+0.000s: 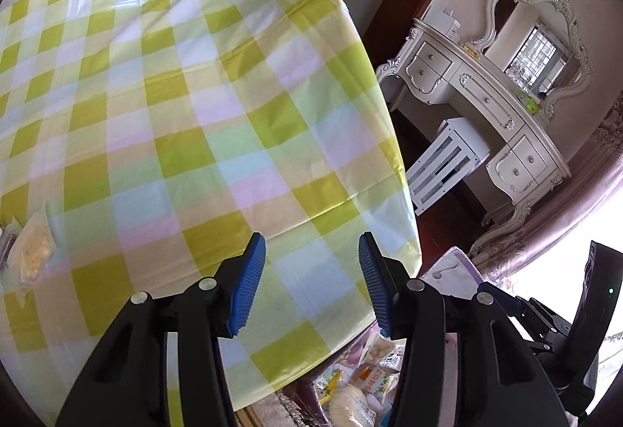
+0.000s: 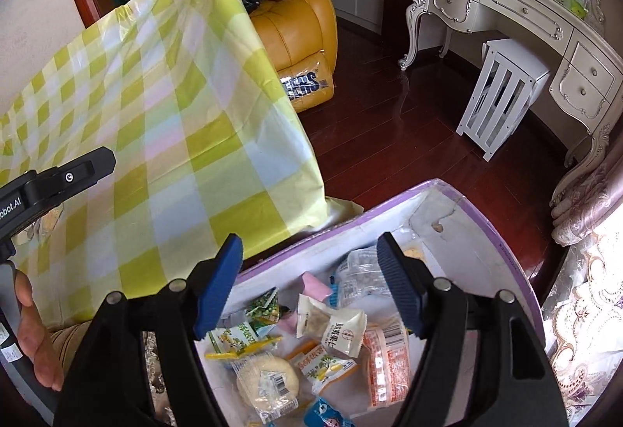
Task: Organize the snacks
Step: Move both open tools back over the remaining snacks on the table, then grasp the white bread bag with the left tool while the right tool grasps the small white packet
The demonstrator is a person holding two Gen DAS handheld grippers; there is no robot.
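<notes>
A purple-rimmed cardboard box (image 2: pixel 502 251) stands on the floor beside the table and holds several wrapped snacks, among them a white packet (image 2: pixel 342 333) and a round pale bun (image 2: pixel 268 384). Above the box hangs my right gripper (image 2: pixel 311 259), open, with nothing between its blue pads. My left gripper (image 1: pixel 311 255) is open and empty over the checked tablecloth (image 1: pixel 175 115), near the table's right edge. One clear bag of pale snacks (image 1: pixel 33 255) lies on the cloth at the far left. The box's snacks (image 1: pixel 370 380) show below the table edge.
A yellow leather armchair (image 2: pixel 288 10) stands behind the table. A white dressing table (image 2: pixel 525 18) with a slatted white stool (image 2: pixel 502 92) lines the right wall over dark red floor. A patterned curtain (image 2: pixel 584 290) hangs at the right. A hand (image 2: pixel 35 341) holds the left gripper's body (image 2: pixel 54 181).
</notes>
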